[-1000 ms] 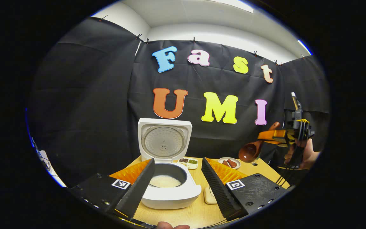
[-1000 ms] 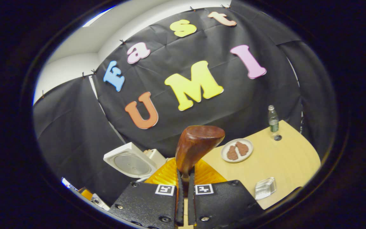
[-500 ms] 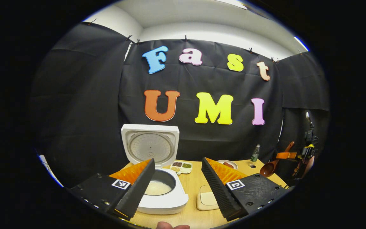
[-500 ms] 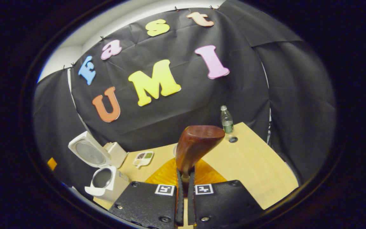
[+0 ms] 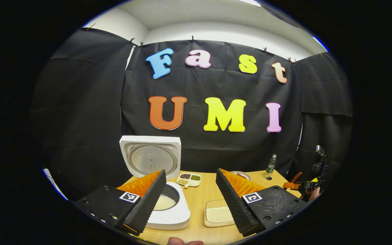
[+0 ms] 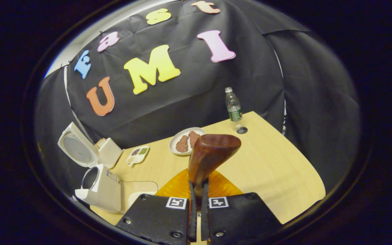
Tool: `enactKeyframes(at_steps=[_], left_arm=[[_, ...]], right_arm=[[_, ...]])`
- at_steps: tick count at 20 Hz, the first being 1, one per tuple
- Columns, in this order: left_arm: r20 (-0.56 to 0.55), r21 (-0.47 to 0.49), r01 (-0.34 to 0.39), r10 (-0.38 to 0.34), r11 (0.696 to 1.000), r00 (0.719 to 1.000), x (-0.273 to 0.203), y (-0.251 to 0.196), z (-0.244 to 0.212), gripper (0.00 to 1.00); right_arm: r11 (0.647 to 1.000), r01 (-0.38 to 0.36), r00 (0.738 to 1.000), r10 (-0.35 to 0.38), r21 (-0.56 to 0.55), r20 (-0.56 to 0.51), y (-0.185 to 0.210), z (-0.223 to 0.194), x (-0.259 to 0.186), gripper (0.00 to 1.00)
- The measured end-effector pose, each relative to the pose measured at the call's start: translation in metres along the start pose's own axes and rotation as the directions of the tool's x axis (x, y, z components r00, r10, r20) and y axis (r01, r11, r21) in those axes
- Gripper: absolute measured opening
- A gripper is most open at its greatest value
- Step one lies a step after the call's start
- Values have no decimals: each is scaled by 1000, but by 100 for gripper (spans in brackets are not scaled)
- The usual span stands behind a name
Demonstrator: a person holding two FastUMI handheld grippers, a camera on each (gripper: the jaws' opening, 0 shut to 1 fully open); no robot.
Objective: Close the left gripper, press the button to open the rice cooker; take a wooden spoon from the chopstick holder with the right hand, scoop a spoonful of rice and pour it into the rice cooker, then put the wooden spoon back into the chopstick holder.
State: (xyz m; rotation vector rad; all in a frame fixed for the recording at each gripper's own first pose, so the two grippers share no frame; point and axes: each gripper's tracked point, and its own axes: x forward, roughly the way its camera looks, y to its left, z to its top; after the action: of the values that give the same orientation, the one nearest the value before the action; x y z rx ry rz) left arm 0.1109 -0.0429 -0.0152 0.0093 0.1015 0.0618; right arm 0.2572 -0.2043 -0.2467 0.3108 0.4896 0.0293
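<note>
Overhead, right tool [image 6: 198,190] clamping glossy rounded wooden spoon [image 6: 211,154], square white rice cooker [image 5: 162,197]

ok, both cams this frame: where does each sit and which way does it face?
Left gripper view: rides the left gripper, jaws spread, level toward the back wall; open rice cooker and rice tray ahead, a fingertip at the bottom edge.
Right gripper view: rides the right gripper, tilted down over the table; fingers clamp the wooden spoon.
Shared: rice cooker, plate, bottle, sample dish.
</note>
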Motion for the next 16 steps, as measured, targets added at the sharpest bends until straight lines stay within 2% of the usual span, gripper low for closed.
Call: enactKeyframes(at_steps=[9, 16], left_arm=[[-40, 34, -29, 30, 999, 999, 5, 0, -6, 94], [-46, 31, -32, 34, 999, 998, 9, 1, -6, 94]], right_arm=[[999, 6, 999, -8, -37, -43, -10, -36, 39, 13], [1000, -11, 999, 10, -18, -53, -9, -46, 45, 19]])
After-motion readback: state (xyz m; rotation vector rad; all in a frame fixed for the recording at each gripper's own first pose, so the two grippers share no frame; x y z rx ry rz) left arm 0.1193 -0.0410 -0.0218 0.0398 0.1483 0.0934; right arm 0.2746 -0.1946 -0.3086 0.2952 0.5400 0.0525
